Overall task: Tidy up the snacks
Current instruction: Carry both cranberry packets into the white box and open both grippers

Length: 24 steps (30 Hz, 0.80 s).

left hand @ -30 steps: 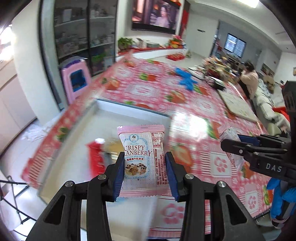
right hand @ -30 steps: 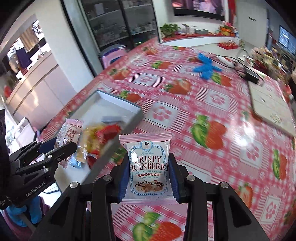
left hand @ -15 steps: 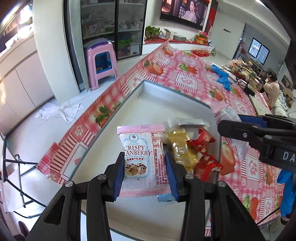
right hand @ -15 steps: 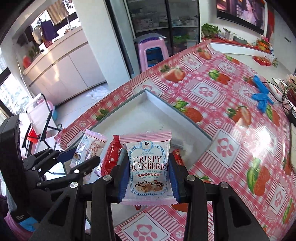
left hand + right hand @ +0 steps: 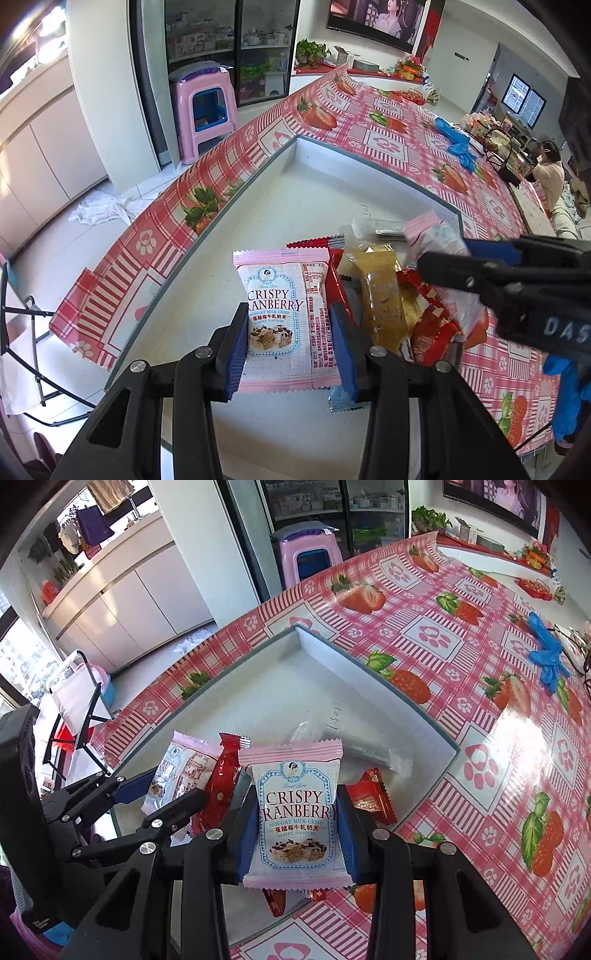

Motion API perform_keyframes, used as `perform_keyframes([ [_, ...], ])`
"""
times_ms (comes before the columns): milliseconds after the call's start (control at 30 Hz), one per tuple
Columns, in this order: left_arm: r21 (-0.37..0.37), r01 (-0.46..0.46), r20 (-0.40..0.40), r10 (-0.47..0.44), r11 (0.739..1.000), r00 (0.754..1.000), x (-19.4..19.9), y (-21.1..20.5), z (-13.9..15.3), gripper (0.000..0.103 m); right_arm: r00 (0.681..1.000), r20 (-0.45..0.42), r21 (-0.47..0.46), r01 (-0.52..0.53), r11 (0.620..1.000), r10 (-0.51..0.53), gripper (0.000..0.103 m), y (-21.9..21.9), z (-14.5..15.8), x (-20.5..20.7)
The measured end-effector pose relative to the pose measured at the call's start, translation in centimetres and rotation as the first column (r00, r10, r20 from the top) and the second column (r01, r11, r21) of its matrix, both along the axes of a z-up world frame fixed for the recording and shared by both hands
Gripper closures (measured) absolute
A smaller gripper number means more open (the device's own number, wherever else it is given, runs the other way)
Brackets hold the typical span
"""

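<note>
Both grippers, left [image 5: 288, 347] and right [image 5: 293, 829], are black frames with silver screws and blue pads on the fingers [image 5: 234, 354]. The right one carries white lettering (partly cut off); below that lettering, a blue glove [image 5: 570, 398].

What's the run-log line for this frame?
left gripper: shut on pink cranberry packet | right gripper: shut on second cranberry packet | both over white tray
</note>
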State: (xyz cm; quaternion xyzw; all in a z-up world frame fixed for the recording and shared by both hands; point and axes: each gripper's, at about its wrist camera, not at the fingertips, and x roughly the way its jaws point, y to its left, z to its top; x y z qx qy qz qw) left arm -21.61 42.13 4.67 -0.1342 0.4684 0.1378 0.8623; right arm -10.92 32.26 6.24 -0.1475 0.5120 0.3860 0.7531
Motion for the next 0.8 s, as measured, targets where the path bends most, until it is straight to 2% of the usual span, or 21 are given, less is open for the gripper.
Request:
perform_keyframes([
  [200, -0.005, 0.002, 0.001, -0.002, 1.0, 1.0, 0.7, 0.2, -0.4, 0.057, 1.0, -0.017, -0.021, 0.014, 1.0, -0.014, 0.063, 0.7, -1.6, 0.8],
  [600, -0.029, -0.001, 0.005, 0.001, 1.0, 1.0, 3.0, 0.9, -0.8, 0.057, 1.0, -0.014, -0.058, 0.024, 0.998, -0.025, 0.063, 1.7, -2.6, 2.6],
  [667, -0.025, 0.001, 0.012, -0.001, 1.0, 1.0, 2.8, 0.9, -0.6, 0.054, 1.0, -0.019, -0.063, 0.021, 0.998, -0.022, 0.062, 1.7, -2.5, 2.5],
  [767, -0.013, -0.023, 0.009, 0.023, 1.0, 1.0, 2.4, 1.1, -0.5, 0.032, 0.999, -0.028, -0.071, 0.022, 0.997, -0.024, 0.061, 1.4, -2.2, 2.6],
  [800, -0.017, -0.033, 0.008, 0.033, 0.999, 0.999, 2.2, 1.2, -0.6, 0.022, 0.999, -0.036, -0.067, 0.026, 0.997, -0.029, 0.056, 1.2, -2.2, 2.6],
])
